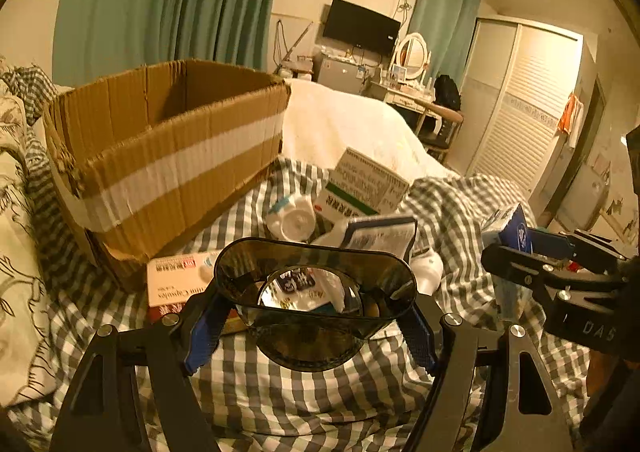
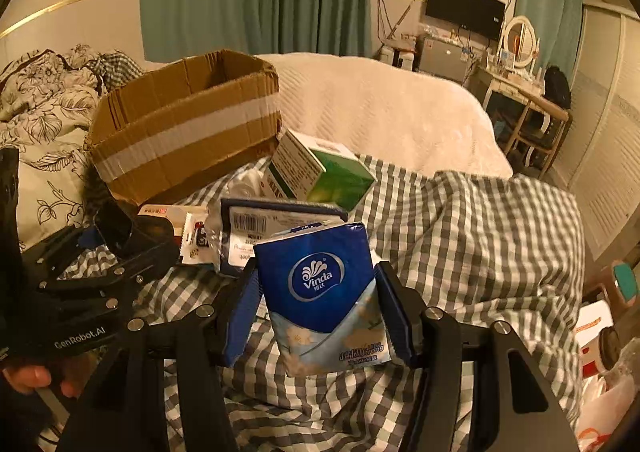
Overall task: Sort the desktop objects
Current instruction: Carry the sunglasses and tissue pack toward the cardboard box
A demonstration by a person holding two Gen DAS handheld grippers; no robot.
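My left gripper (image 1: 312, 328) is shut on a dark translucent cup (image 1: 316, 284), held above the checked cloth. My right gripper (image 2: 320, 312) is shut on a blue Vinda tissue pack (image 2: 324, 292), also seen at the right of the left wrist view (image 1: 516, 228). An open cardboard box (image 1: 168, 156) with a white tape band stands at the back left; it also shows in the right wrist view (image 2: 184, 132). A green and white medicine box (image 2: 320, 172), a dark-edged flat box (image 2: 280, 224), a white bottle (image 1: 292, 216) and a capsule box (image 1: 172, 284) lie in a pile before it.
The checked cloth (image 2: 480, 236) covers a bed, with a white blanket (image 2: 380, 108) behind and floral bedding (image 2: 44, 108) at the left. A dressing table (image 2: 520, 92) and wardrobe (image 1: 520, 112) stand far right.
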